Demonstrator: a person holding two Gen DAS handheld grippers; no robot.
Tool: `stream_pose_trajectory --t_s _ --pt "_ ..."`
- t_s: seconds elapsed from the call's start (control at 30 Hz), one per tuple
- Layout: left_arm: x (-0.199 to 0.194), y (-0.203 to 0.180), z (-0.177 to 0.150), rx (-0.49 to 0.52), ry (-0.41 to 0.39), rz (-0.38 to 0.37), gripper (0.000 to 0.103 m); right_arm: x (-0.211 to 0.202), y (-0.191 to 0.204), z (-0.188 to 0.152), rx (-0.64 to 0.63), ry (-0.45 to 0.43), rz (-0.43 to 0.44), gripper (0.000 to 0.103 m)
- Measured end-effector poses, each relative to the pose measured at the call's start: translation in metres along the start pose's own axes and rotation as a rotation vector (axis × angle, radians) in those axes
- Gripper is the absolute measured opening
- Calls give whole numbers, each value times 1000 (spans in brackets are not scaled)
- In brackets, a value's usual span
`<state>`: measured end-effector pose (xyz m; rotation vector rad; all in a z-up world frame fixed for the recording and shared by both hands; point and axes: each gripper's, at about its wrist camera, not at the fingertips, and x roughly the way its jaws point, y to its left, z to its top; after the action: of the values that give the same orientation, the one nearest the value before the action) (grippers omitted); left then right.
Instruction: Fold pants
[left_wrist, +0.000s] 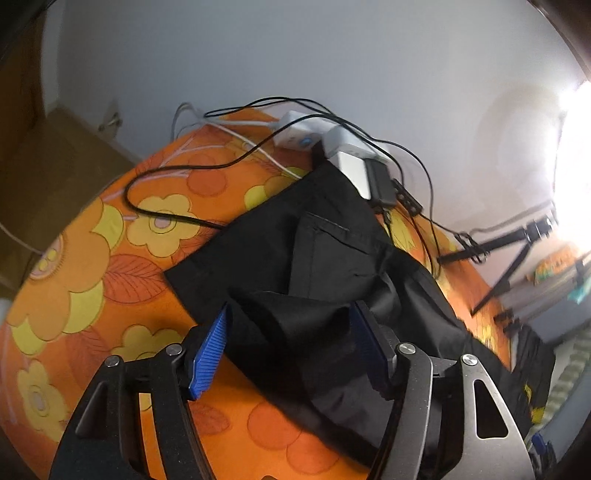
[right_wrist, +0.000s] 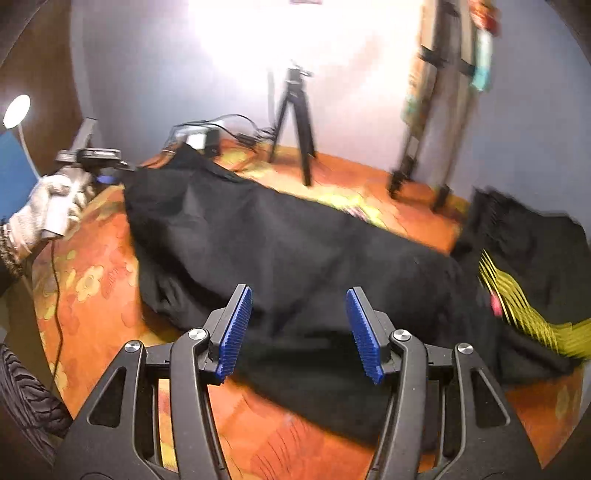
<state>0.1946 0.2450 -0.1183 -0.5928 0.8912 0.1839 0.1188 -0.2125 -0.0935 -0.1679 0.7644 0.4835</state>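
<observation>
Black pants lie spread on an orange flowered cloth, waist end by the far edge. My left gripper is open, its blue pads on either side of a bunched fold of the pants near the waist. In the right wrist view the pants stretch across the cloth. My right gripper is open, just above the near edge of the pants. The left gripper shows at the far left, held by a gloved hand.
A white power strip and chargers with black cables lie at the far edge. A black tripod and an easel-like stand stand behind. Another black garment with yellow stripes lies at right.
</observation>
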Motion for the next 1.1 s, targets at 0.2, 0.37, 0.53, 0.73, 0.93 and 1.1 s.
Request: stream_pose_trajectory --t_s 0.2,0.37,0.53,0.73,0.93,1.1 --pt "5 9 -2 29 -15 31 24 49 58 93 -185 -17 117 55" --pt "8 14 -11 98 -11 28 9 116 125 164 -279 40 295 53" --pt "9 29 -21 82 -19 -28 7 195 190 200 -409 96 309 53" --pt "2 37 -30 99 -7 -58 7 278 238 217 -528 138 297 53" --pt "-2 28 -36 141 -9 -92 18 329 261 216 -635 194 293 53" --pt "-3 33 -36 127 -4 -124 24 347 263 208 -653 226 324 53"
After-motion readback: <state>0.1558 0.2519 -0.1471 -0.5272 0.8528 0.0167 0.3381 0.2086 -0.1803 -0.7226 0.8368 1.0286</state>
